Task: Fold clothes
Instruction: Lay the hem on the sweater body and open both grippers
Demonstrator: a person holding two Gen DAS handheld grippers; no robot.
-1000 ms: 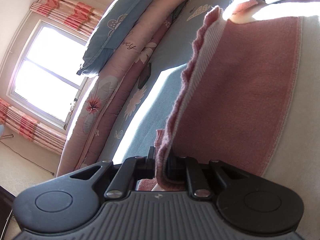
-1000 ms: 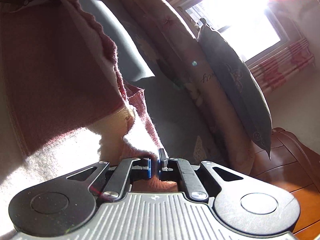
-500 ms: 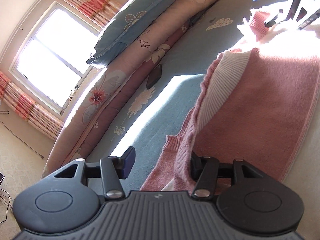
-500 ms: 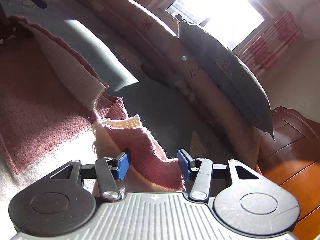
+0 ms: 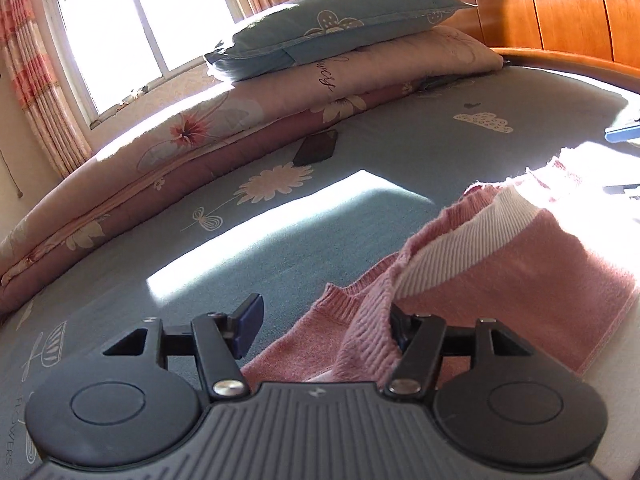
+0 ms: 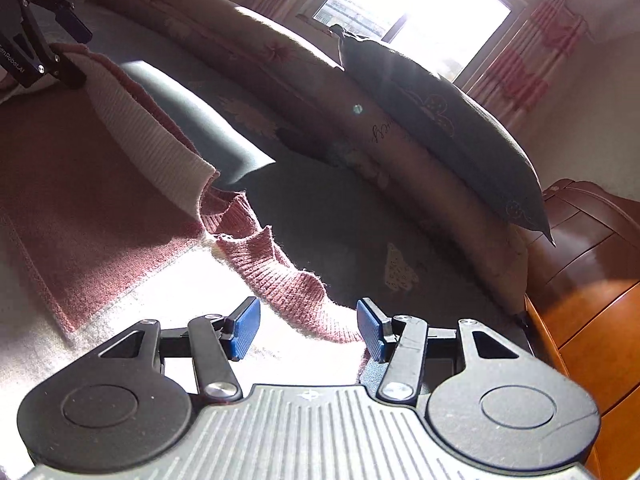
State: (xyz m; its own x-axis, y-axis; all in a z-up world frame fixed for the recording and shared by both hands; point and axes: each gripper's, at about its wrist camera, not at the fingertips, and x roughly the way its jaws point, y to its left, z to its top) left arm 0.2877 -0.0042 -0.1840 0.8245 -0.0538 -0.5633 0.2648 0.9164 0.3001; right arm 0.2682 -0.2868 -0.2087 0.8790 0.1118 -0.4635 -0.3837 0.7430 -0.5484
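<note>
Blue pads are seen well apart on the right gripper [image 6: 308,326], nothing being pressed between them; a ribbed pink flap of the sweater [image 6: 280,276] lies loose in the gap, touching neither pad firmly. The jaws of the left gripper [image 5: 324,320] are opening; one blue pad stands clear over the sheet, while the other is hidden behind a fold of knit that drapes against it, so the cloth is judged released rather than gripped.

The sweater [image 5: 500,264] is judged soft, light and limp; it will sag and bunch wherever it is not supported, and the loose knit may snag on a pad edge; little slipping is expected, since the fuzzy surface should bite well. Hold is best taken at the thicker ribbed borders, at two corners of one edge, so that the fold can be carried over evenly.

A pink knit body is shown with a cream ribbed band across it and a cream panel in strong sunlight; it is spread on the blue-green flowered sheet [image 5: 320,216] of the bed, near the viewer's edge, partly folded, with a rolled quilt [image 5: 200,148] and a pillow [image 5: 336,24] well apart behind it.
</note>
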